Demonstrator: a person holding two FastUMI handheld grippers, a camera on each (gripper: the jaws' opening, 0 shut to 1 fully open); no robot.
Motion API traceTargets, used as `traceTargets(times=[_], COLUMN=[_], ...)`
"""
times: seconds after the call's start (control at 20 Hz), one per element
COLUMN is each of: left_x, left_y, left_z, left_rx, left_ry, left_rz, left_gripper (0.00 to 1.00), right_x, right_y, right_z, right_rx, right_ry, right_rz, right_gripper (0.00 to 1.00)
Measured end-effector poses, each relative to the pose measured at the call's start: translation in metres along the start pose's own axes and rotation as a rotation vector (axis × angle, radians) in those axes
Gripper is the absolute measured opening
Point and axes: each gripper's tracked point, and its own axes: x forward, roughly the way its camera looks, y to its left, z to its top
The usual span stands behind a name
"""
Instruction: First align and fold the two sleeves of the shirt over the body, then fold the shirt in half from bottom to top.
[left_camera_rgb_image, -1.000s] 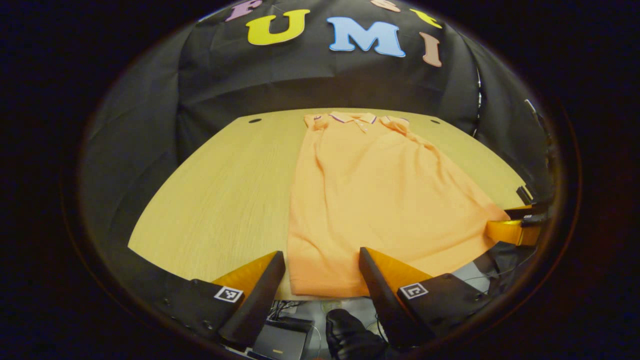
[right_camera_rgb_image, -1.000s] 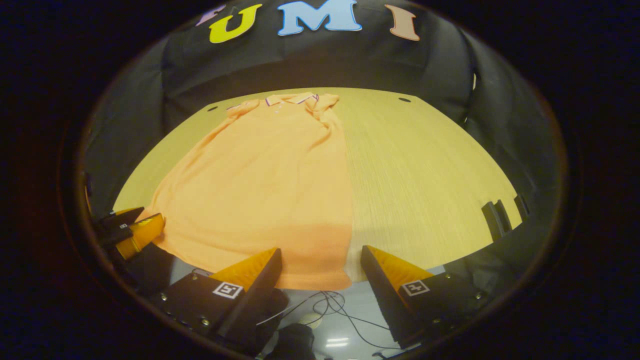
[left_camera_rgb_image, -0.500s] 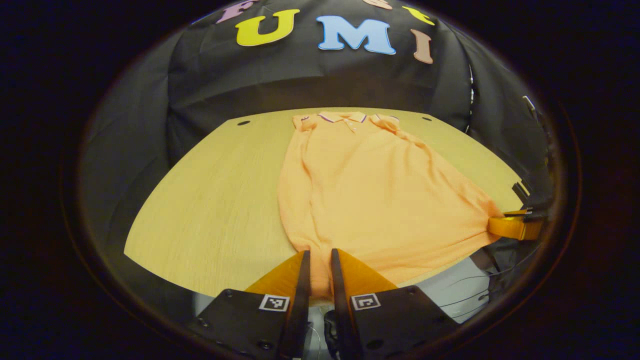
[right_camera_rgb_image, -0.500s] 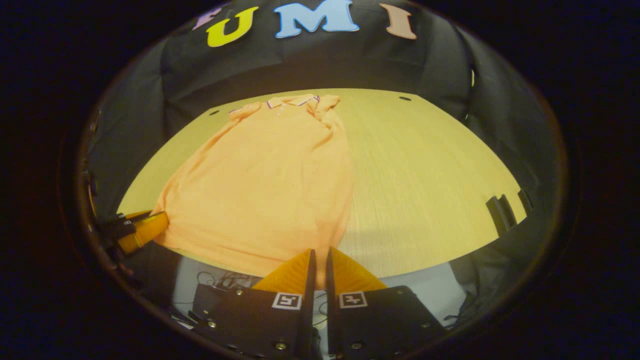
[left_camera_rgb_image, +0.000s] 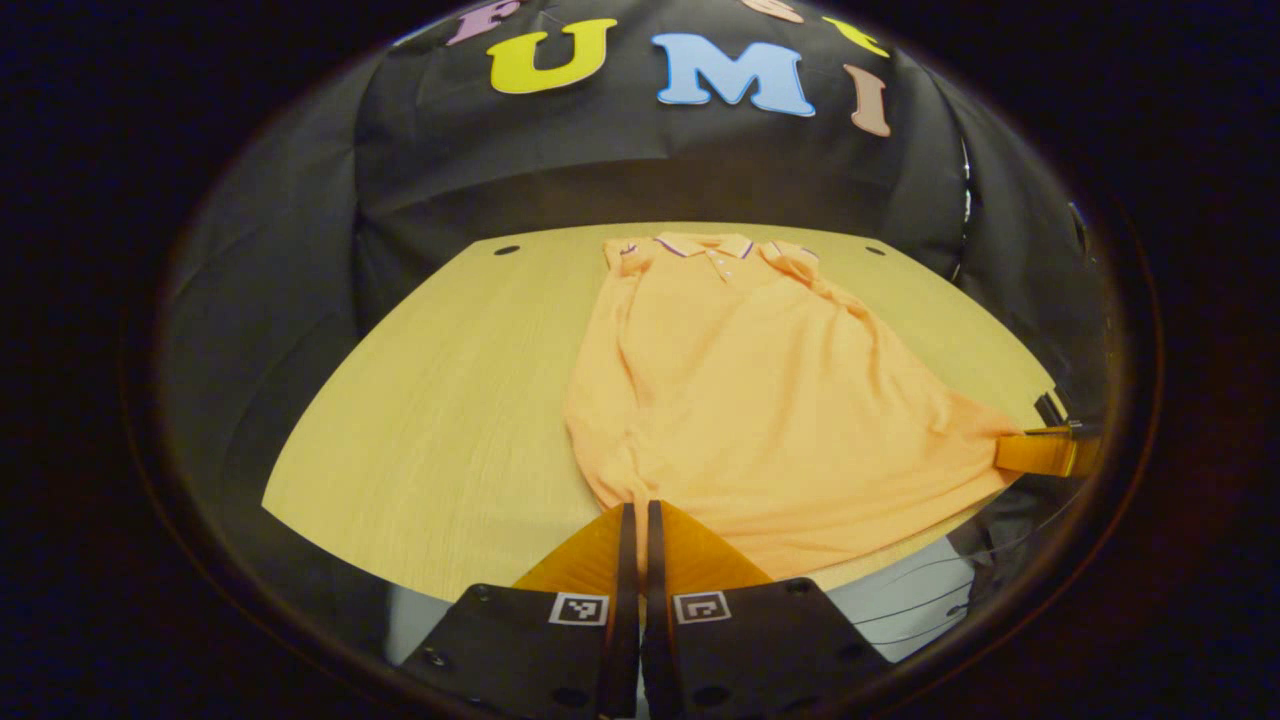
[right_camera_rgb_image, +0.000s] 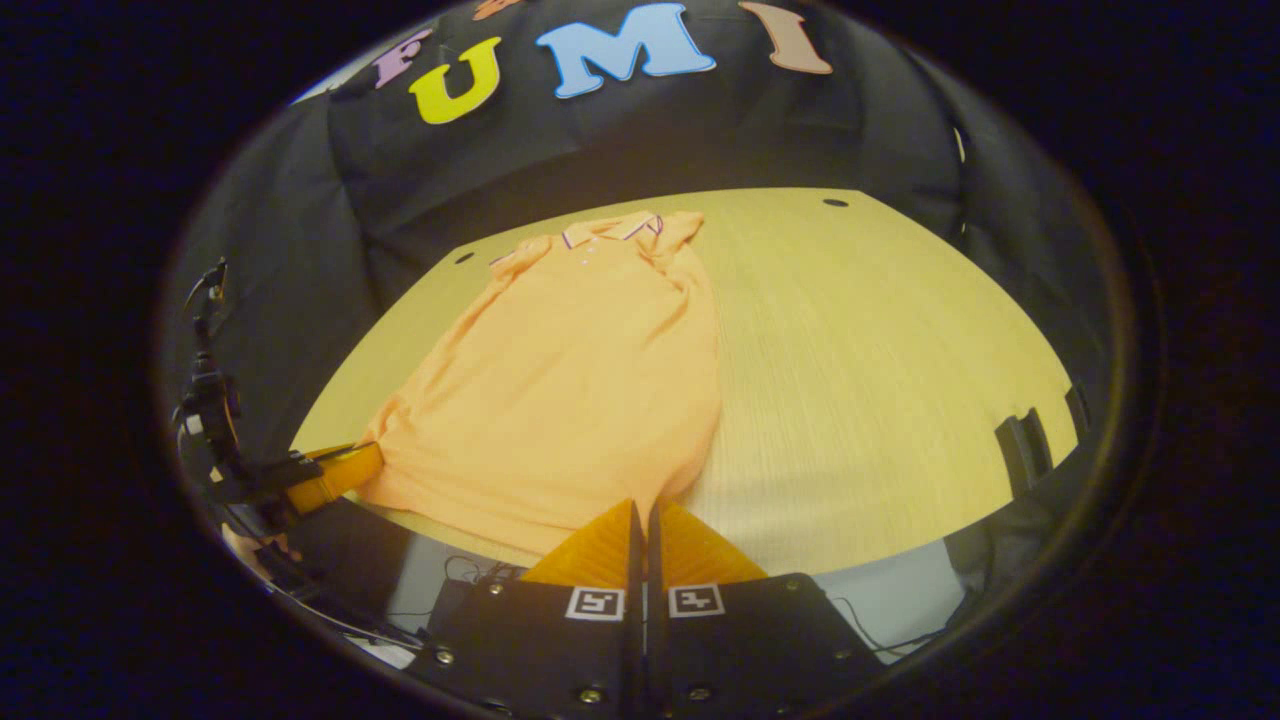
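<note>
Now both grippers are pinching the hem of the orange shirt, which is lying flat on the worktop with its sleeves folded over the body. The left gripper is closing its jaws narrowly on one hem corner; the right gripper is doing likewise on the other corner. Relative to the hem, the collar is lying at the far end, so the shirt's long axis is running straight away from both sets of jaws. Each gripper is equally near its own corner. The coming bottom-to-top fold is probably requiring both corners to travel forward toward the collar.
</note>
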Motion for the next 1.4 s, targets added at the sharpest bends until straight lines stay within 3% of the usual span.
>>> traceTargets(times=[0.35, 0.7, 1.4], left_x=[0.007, 0.048, 0.174], left_y=[-0.008, -0.014, 0.017], left_z=[0.092, 0.170, 0.299], left_rx=[-0.034, -0.053, -0.070], left_ry=[-0.095, -0.141, -0.194], left_rz=[-0.040, -0.083, -0.147], left_gripper=[0.10, 0.10, 0.10], right_x=[-0.004, 0.009, 0.105], right_y=[0.008, -0.002, 0.001], right_z=[0.069, 0.161, 0.298], right_rx=[0.018, -0.017, -0.055], right_ry=[-0.076, -0.171, -0.232], right_rz=[0.038, -0.015, -0.121], right_gripper=[0.02, 0.02, 0.02])
